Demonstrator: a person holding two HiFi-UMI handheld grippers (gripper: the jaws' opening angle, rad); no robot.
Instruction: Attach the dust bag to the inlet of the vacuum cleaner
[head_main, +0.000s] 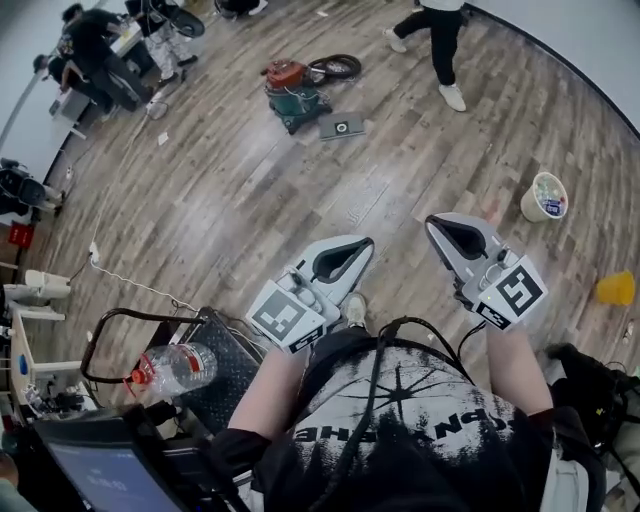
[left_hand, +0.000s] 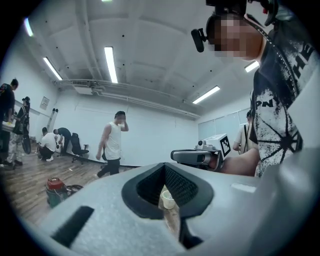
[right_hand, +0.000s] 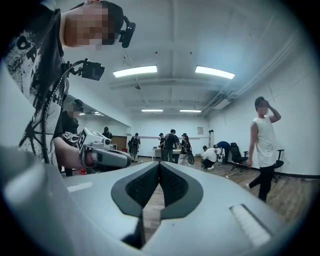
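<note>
Head view: left gripper (head_main: 365, 243) and right gripper (head_main: 432, 220) are empty above open wooden floor (head_main: 300, 190). The vacuum cleaner (head_main: 292, 92) is well ahead, with the dust bag (head_main: 342, 126) flat beside it.
Left gripper view: jaws closed, vacuum cleaner low left.
Right gripper view: jaws closed, bare floor ahead.

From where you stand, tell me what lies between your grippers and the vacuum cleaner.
Nothing visible does. Bare wood floor runs from the left gripper and right gripper, both shut and empty, to the vacuum cleaner. The white tub sits off to the right, clear of that line.
</note>
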